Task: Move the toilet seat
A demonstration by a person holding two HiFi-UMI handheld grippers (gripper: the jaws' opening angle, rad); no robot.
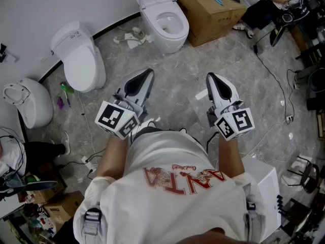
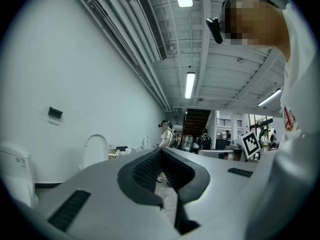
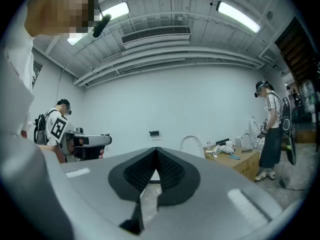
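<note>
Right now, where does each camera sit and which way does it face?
Head view: on the person's head, steeply down at the floor; shows shirt, left gripper, right gripper.
Left gripper view: on that gripper, level along its shut jaws toward the white wall; shirt at right.
Right gripper view: on that gripper, level along its shut jaws toward the white wall; shirt at left.
Shared: the open toilet in all three; the cardboard box in head and right gripper views.

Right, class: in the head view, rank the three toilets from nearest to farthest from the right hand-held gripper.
1. The open toilet, ahead and slightly left of the right hand-held gripper.
2. The closed toilet, further left, by the wall.
3. The left-edge toilet, farthest.
</note>
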